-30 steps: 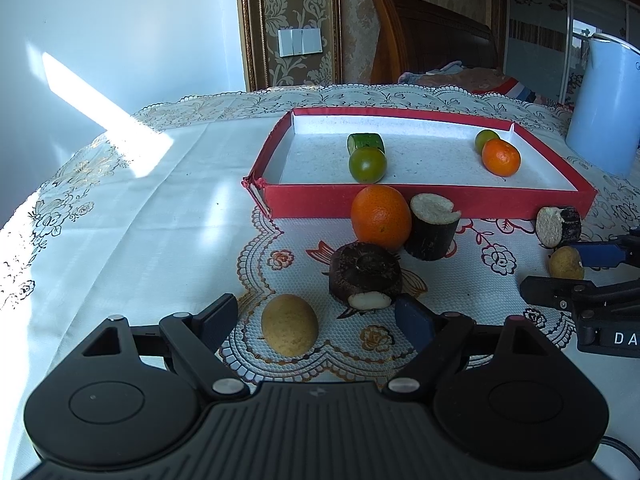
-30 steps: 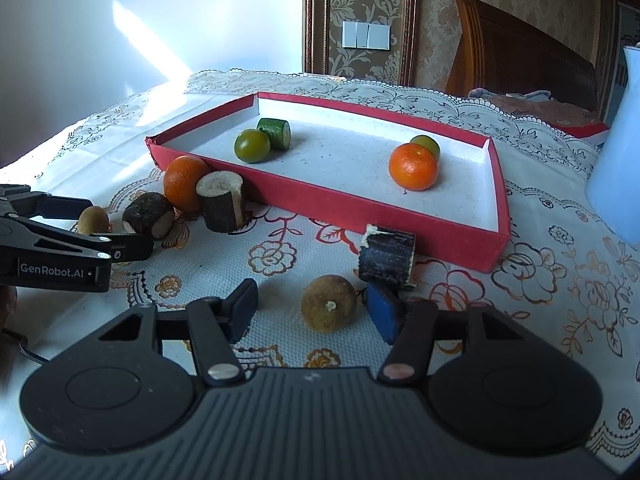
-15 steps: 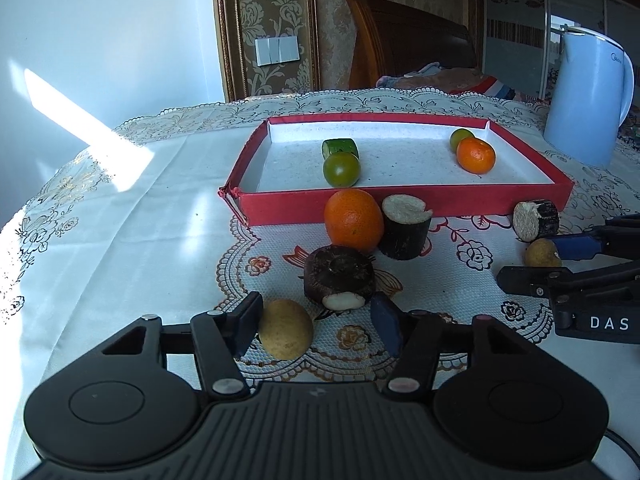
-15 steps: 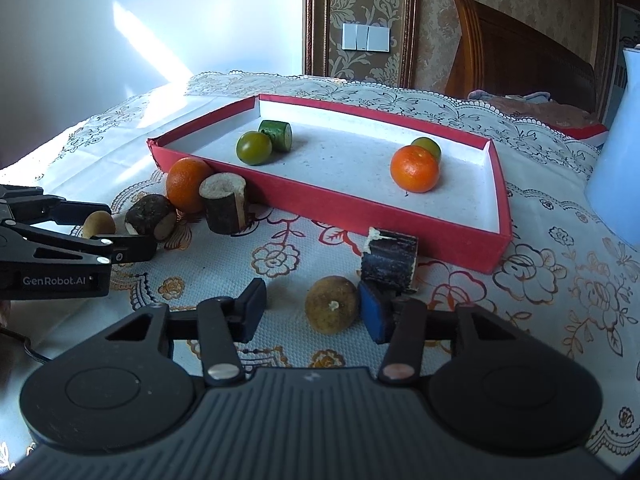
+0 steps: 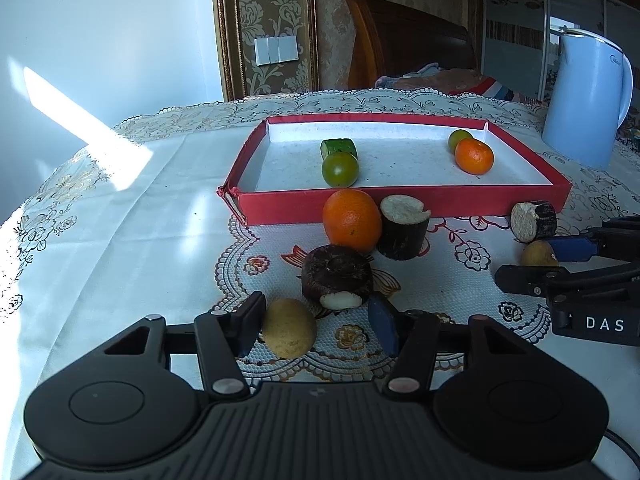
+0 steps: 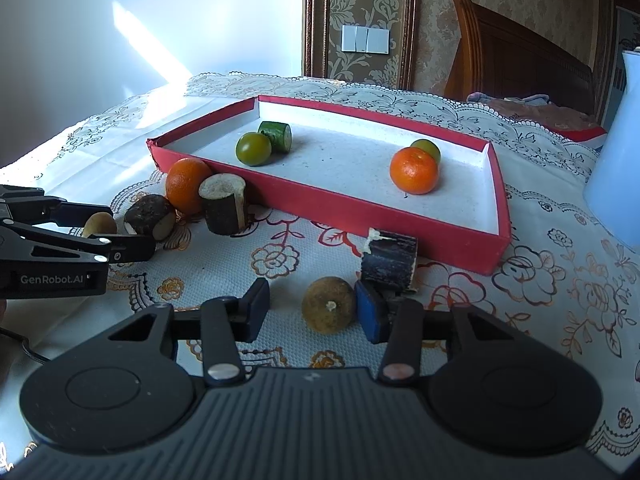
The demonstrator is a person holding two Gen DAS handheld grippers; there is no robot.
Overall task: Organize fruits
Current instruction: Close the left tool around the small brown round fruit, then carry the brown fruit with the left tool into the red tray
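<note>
Red tray (image 5: 400, 210) lies ahead of both grippers; the left gripper (image 5: 316, 326) stands apart, one pad touching a yellow fruit (image 5: 289, 328), while the right gripper (image 6: 314, 314) is closing around a brown fruit (image 6: 329, 310), unclamped.

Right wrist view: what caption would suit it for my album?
Right gripper closing around a brown fruit beside the red tray.

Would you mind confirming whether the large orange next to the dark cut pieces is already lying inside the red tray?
No; the large orange sits on the tablecloth, against the outside of the red tray front wall.
</note>
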